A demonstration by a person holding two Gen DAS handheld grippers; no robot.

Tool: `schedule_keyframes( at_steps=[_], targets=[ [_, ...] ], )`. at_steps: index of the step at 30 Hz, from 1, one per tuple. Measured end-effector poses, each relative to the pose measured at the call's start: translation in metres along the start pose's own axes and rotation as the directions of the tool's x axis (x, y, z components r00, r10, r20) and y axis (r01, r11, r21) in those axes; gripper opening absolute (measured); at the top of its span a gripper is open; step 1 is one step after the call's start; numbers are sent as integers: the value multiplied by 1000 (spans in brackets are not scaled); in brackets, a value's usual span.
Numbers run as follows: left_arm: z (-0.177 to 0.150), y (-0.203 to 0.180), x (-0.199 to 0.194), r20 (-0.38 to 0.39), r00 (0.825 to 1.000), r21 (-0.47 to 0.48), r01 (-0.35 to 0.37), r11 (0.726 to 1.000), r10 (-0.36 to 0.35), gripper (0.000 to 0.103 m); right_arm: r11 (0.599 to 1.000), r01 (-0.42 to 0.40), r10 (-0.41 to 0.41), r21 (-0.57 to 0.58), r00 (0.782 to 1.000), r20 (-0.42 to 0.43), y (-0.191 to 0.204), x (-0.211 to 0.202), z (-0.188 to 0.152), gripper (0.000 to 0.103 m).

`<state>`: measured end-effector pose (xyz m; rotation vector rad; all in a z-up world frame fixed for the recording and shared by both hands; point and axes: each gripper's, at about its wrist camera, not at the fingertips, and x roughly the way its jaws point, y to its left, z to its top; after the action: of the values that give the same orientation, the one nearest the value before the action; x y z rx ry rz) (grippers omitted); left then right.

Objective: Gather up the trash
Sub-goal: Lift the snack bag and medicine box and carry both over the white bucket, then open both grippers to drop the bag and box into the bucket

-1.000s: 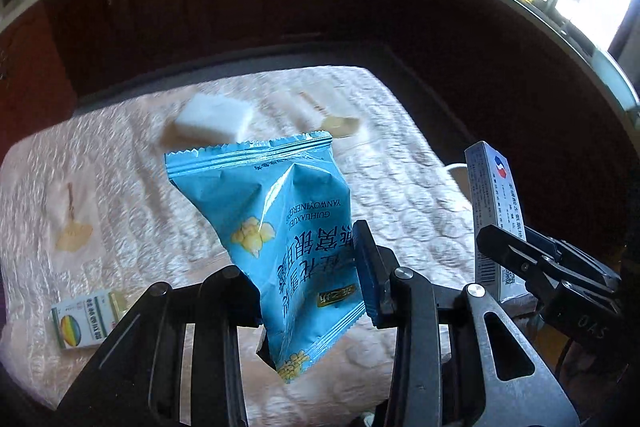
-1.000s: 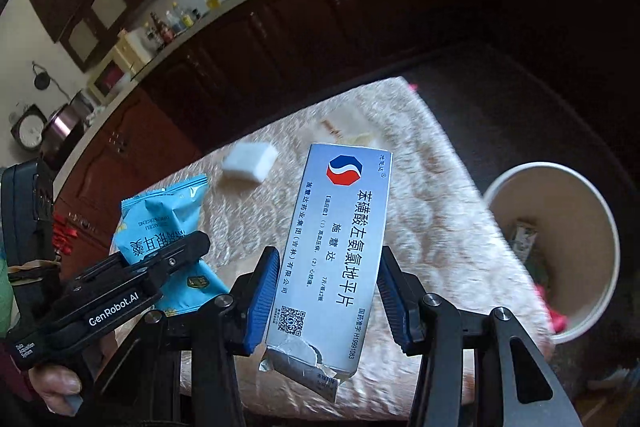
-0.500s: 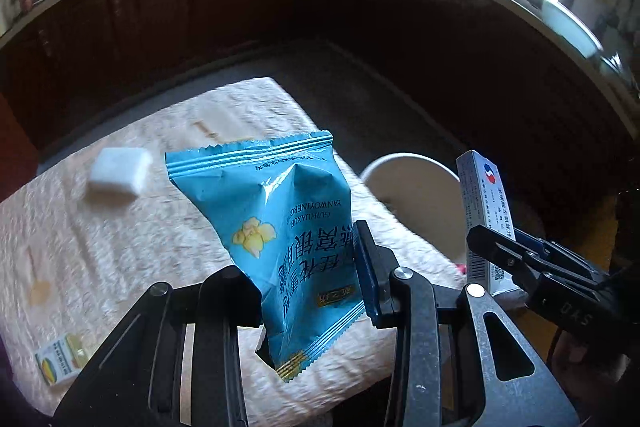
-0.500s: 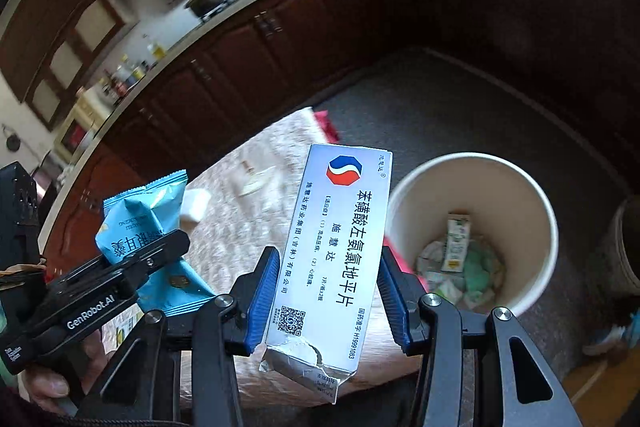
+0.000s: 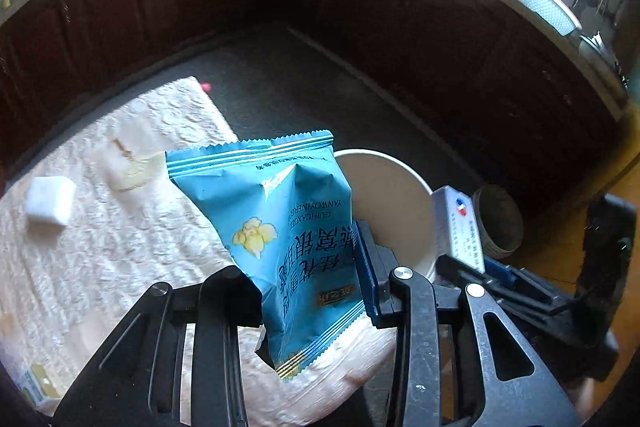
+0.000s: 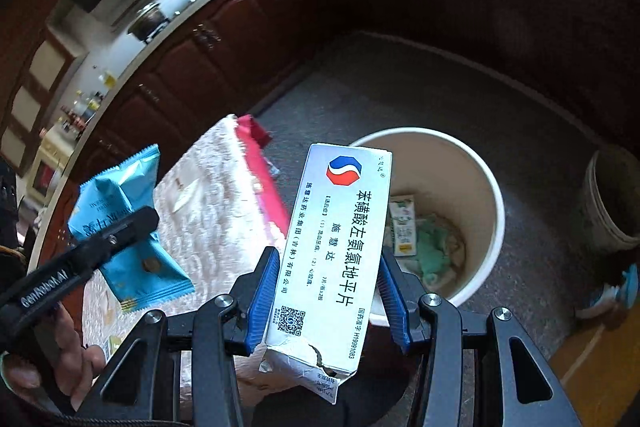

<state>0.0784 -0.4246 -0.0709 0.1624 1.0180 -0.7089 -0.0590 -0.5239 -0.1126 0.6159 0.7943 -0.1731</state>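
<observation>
**Both loads swung off table toward bin**

Since prev frames both hands swung from over the table to its far corner. Left gripper [image 5: 308, 291] clamps blue snack packet [image 5: 280, 227]; right gripper [image 6: 326, 291] clamps upright medicine box [image 6: 340, 231]. White bin [image 6: 486, 187] lies just beyond, nearer right hand; bin bottom partly hidden.

A sky-blue snack packet [image 5: 288, 227] is printed with a yellow flower. A silver-white medicine box [image 6: 336, 239] bears a red-and-blue emblem. The bench [image 5: 100, 247] is covered in cream embossed cloth.
</observation>
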Motion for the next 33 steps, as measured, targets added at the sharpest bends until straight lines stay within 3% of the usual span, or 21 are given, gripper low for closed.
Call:
schedule_keyframes(
  at_steps=[12,25,29,33],
  targets=[
    [5,-23,34,-41,999,1,28,1000,-28,33,997,55,-51,60,997,-66,-36,26,-5,47],
    [6,-25,40,-29,999,2,44,999,-44,34,994,86,-80,67,993,-90,-39,43,-3,47],
    [5,-20,40,-27,997,-9,73,997,-73,51,991,116,-110,68,991,-80,-40,42,-2,51],
    [2,-18,37,-28,996,-25,84,996,-85,56,990,118,-112,81,991,-77,-41,38,-4,56]
  ],
)
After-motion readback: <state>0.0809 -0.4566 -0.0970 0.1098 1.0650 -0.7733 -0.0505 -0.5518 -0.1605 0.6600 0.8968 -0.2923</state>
